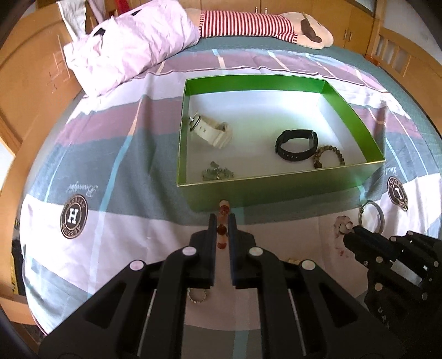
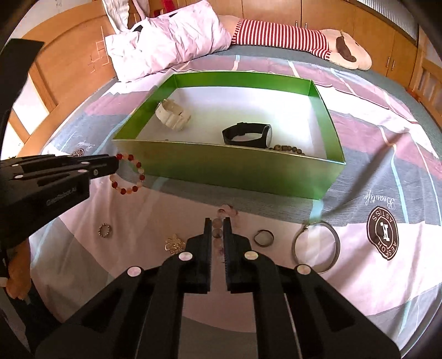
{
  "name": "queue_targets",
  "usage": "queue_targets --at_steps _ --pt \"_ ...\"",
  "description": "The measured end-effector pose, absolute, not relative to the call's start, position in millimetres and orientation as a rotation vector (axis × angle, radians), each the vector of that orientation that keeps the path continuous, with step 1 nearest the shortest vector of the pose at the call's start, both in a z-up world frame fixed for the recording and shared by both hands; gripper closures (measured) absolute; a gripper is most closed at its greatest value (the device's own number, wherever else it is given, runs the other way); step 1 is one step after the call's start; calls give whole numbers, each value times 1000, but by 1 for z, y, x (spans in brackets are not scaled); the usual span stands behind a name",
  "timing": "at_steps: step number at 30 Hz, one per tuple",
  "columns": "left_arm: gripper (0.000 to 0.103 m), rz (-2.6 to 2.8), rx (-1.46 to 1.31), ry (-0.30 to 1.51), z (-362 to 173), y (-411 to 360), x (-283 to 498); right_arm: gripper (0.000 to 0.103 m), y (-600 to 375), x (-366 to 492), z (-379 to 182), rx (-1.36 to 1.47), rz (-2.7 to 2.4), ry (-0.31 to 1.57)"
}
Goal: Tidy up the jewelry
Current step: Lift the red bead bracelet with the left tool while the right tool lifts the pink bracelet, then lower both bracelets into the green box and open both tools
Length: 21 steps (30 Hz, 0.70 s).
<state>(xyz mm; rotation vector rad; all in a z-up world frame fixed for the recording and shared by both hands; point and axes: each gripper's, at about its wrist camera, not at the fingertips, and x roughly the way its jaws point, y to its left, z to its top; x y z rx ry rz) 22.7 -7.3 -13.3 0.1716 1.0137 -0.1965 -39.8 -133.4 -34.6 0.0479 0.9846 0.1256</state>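
A green box (image 1: pixel 276 190) (image 2: pixel 221 171) on the bed holds a white watch (image 1: pixel 210 129) (image 2: pixel 172 114), a black watch (image 1: pixel 297 145) (image 2: pixel 248 134), a brown bead bracelet (image 1: pixel 328 156) and a small silver piece (image 1: pixel 216 174). My left gripper (image 1: pixel 222 221) (image 2: pixel 117 163) is shut on a red-and-pink bead bracelet (image 1: pixel 222 229) (image 2: pixel 129 174), held just above the bed before the box's front wall. My right gripper (image 2: pixel 218 223) (image 1: pixel 346 230) is shut on a pale pink bead bracelet (image 2: pixel 225 211) (image 1: pixel 341 223) near the bed surface.
Loose on the sheet: a silver bangle (image 2: pixel 316 247) (image 1: pixel 371 218), a dark ring (image 2: pixel 263 237), a gold brooch (image 2: pixel 174 244), a small beaded ring (image 2: pixel 105 230) (image 1: pixel 197 295). A pink pillow (image 1: pixel 129 47) and striped plush toy (image 1: pixel 257 24) lie beyond the box.
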Motion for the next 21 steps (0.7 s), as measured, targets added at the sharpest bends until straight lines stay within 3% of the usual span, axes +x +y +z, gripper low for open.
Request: queue_targets --at_steps 21 --pt "95 -199 182 1019 -17 -8 22 96 -138 -42 -33 54 115 969"
